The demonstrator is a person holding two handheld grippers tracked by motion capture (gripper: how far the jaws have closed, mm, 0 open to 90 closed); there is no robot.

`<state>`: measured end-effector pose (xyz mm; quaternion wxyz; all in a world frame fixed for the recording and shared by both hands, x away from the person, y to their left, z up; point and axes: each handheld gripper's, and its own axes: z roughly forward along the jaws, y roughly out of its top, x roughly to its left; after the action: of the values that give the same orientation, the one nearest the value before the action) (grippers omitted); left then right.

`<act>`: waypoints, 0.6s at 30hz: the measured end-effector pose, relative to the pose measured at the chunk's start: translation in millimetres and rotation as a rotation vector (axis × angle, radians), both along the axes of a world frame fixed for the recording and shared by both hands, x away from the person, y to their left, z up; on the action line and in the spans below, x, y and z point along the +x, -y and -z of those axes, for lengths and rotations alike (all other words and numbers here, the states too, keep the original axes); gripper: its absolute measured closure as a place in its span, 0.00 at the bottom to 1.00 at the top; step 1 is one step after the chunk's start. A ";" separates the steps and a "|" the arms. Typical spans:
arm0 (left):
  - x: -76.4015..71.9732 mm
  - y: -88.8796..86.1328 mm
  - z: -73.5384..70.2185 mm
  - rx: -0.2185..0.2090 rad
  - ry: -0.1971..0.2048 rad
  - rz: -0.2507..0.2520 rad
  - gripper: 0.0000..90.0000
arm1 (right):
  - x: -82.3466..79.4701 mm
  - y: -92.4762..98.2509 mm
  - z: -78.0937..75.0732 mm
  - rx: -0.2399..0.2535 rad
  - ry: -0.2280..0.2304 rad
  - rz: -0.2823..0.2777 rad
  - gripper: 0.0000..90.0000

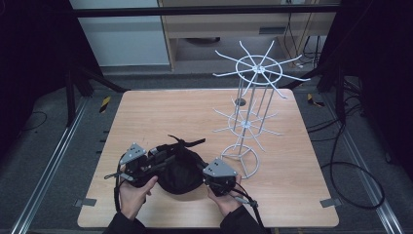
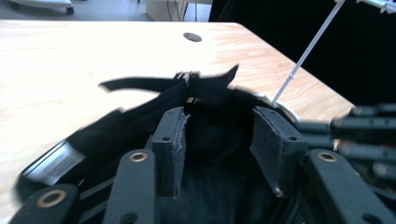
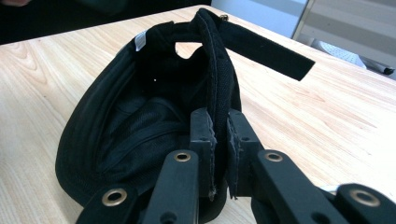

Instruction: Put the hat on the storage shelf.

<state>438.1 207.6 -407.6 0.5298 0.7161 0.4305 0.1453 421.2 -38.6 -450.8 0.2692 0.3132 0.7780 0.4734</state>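
The tabletop [image 1: 146, 117] is light wood with a small dark round hole [image 1: 240, 102] near its far side. It stands on a grey floor [image 1: 44, 161] with metal rails along both sides. Black cables [image 1: 350, 156] lie on the floor to the right. Far behind is a pale cabinet [image 1: 219, 29].

A white wire rack [image 1: 253, 97] stands on the right part of the tabletop. It has thin arms that spread out like spokes, high up and lower down.

A black cap [image 1: 179, 165] lies upside down at the near middle of the tabletop. It is soft and dark inside, with a small white label and a black strap [image 1: 192, 142] that sticks out on its far side.

The left hand-held gripper [image 1: 155, 160] is at the cap's left side, jaws wide apart, with the cap's edge between them. The right hand-held gripper [image 3: 219, 135] pinches the cap's rim, jaws nearly closed on it.
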 end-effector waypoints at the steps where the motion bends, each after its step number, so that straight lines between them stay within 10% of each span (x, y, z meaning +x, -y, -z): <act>1: 4.6 6.1 -1.3 -0.016 -0.007 0.007 0.58 | -0.7 -1.6 0.2 -0.002 0.003 -0.006 0.92; 18: 26.7 35.5 12.7 0.024 -0.068 -0.041 0.53 | -3.9 -8.5 4.8 -0.029 0.024 -0.075 0.92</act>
<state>464.8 172.1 -420.4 0.5030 0.7181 0.4611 0.1368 417.3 -30.1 -455.6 0.2651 0.2740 0.7929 0.4754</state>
